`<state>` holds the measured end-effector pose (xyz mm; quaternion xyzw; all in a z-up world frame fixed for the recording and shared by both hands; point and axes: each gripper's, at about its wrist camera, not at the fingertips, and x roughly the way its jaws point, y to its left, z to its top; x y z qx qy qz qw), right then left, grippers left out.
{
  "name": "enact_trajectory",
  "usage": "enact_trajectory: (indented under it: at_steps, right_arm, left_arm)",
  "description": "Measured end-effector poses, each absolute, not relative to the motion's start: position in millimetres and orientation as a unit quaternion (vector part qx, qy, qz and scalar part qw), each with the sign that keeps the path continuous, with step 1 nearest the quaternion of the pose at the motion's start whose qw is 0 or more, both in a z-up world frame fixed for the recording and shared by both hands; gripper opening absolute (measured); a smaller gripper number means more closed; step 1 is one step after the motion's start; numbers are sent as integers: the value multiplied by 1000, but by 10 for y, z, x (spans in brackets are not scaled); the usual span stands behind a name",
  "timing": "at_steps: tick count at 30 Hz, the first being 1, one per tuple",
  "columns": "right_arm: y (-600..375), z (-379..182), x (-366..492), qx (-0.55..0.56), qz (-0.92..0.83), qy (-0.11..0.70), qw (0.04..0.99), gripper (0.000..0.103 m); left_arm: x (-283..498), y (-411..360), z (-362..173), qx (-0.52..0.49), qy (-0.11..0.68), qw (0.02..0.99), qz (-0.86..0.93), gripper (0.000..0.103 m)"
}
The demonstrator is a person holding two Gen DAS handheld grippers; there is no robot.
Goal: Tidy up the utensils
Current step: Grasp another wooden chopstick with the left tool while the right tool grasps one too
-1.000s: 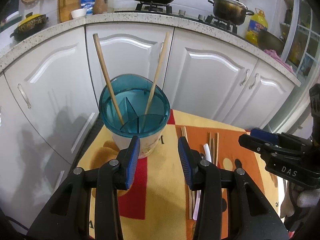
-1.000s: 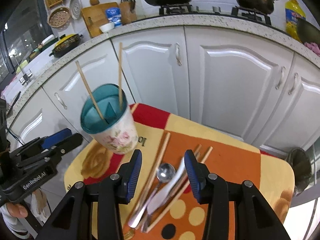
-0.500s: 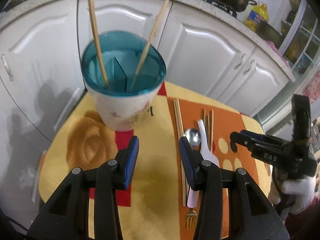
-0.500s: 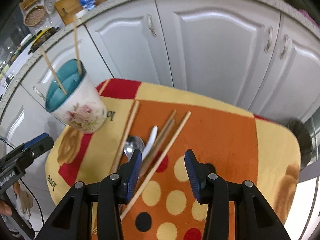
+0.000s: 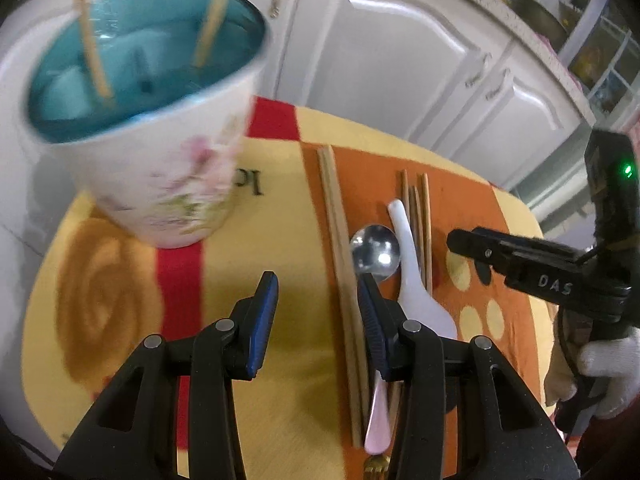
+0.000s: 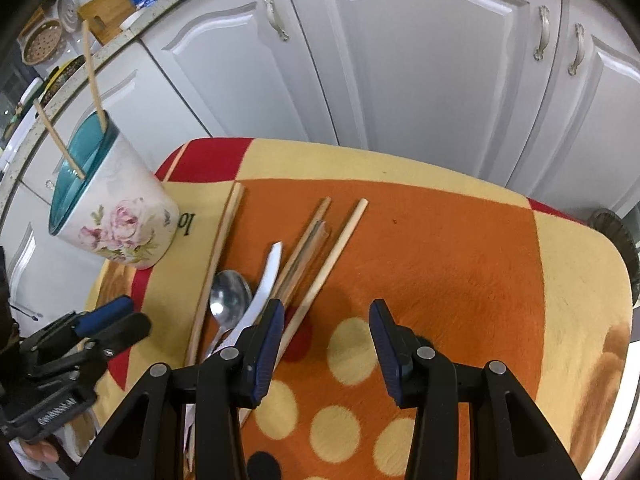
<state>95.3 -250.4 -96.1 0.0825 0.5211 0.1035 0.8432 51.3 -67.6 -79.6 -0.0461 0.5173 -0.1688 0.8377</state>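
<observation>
A floral utensil holder (image 5: 172, 184) (image 6: 120, 220) with a teal divided inside stands at the table's left and has two chopsticks in it. To its right, flat on the cloth, lie a pair of chopsticks (image 5: 334, 220) (image 6: 222, 248), a metal spoon (image 5: 375, 252) (image 6: 228, 296), a white ceramic spoon (image 5: 412, 264) (image 6: 268, 276) and more chopsticks (image 5: 420, 208) (image 6: 308, 240). My left gripper (image 5: 318, 284) hovers open over the cloth, with the chopstick pair running beneath its right finger. My right gripper (image 6: 327, 312) is open above the orange cloth, just right of the utensils and with nothing between its pads.
The small table is covered by a yellow, orange and red cloth (image 6: 460, 260), and its edges are close on all sides. White cabinet doors (image 6: 420, 60) stand right behind it. A gloved hand (image 5: 608, 364) holds the right gripper. A gold fork (image 5: 376, 472) shows at the near edge.
Both grippers have sunk toward the table and tipped further down. The holder and the loose utensils now look larger and closer, and the stove and counter have left the view.
</observation>
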Motion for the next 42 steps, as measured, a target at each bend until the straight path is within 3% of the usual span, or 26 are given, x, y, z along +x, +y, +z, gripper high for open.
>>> enact_trajectory:
  at_steps: [4,6,7,9,12,24,27,42]
  right_arm:
    - [-2561,-993,1003,90,103,525,840,43]
    - [-2569,-1004,1021,91,106,525,839,43]
    - [-2568,-1008,1029,93,109,525,839,43]
    - [-2566,-1009,1032,93,116,526,837,43]
    - [-2516,-1005,1037,88,123,525,838,37]
    - [-2518,-1038,1023,84,115,529,837,34]
    - [-2504,-1045,1026,81,114,531,836,34]
    - [-2486,-1077,1205,82,104,530,838,34]
  left_arm:
    - [614,-830,-985,-33,541,821,-181,34]
    - [625,-852,-1006,-25,534,826,-178,25]
    - [636,-843,-1007,-26,536,825,-177,12]
    - [643,-749,-995,-37,537,826,-167,9]
    - [578,-558,-941,-53,536,826,-164,8]
    - [-61,-106,-782,-71,559,801,-204,10]
    - [-35,-71,-726,-62,546,814,-189,16]
    - [539,-514,-979,-18,550,816,-176,17]
